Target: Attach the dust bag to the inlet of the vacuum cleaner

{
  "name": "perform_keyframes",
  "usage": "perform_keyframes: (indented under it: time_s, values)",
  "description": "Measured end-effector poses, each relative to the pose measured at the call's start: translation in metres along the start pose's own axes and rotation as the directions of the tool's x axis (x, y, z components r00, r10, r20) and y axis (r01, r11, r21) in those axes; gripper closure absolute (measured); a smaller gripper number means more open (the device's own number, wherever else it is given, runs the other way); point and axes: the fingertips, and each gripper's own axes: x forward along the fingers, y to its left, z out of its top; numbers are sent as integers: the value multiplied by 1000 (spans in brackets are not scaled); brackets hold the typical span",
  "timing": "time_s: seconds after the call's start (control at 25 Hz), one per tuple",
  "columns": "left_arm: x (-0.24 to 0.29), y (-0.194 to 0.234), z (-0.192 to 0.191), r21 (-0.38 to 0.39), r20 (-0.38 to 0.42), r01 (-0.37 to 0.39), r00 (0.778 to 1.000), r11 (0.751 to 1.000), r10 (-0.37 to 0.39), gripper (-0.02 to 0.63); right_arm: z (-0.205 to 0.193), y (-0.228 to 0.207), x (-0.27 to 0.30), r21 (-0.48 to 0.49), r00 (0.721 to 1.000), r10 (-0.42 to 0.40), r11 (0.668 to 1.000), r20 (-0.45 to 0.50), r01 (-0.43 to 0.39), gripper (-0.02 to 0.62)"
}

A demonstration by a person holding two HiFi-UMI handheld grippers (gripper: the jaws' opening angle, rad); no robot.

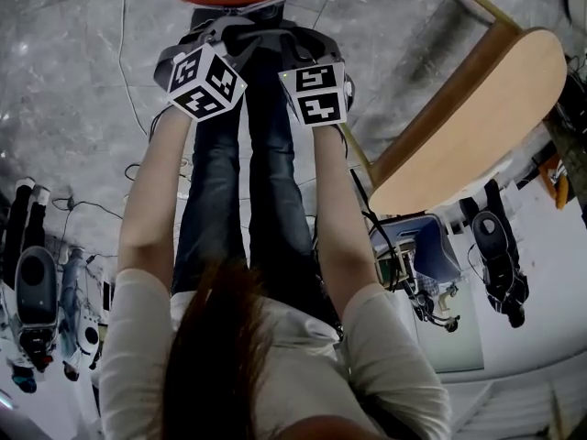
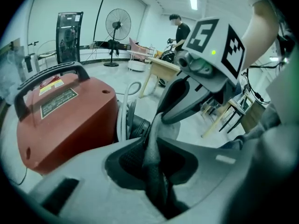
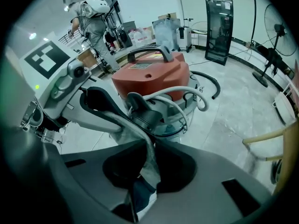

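We've got left tongs (image 2: 153,141) and right tongs (image 3: 148,155) both clamped on the dust bag (image 3: 126,133), stretched at frame centre before the vacuum cleaner (image 3: 154,71); next, we reckon, ease its mouth over the black inlet (image 3: 148,117)

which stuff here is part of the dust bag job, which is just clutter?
Job: dust bag, held in left gripper and right gripper; red vacuum cleaner; its black inlet.
Lying about: fan, wooden chair.
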Motion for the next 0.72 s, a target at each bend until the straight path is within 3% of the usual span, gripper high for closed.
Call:
perform_keyframes:
  time_s: [0.28,0.72]
  values:
    - [1,-1,-3,-158,16,-79,996,984,83,534,-1,1,-1,-55,995,86,995,-51,-89,532]
    - [-2,1,-3,-207,14,-92,995,974,97,531,2,2,-2,-70,996,83,994,-46,-86,531]
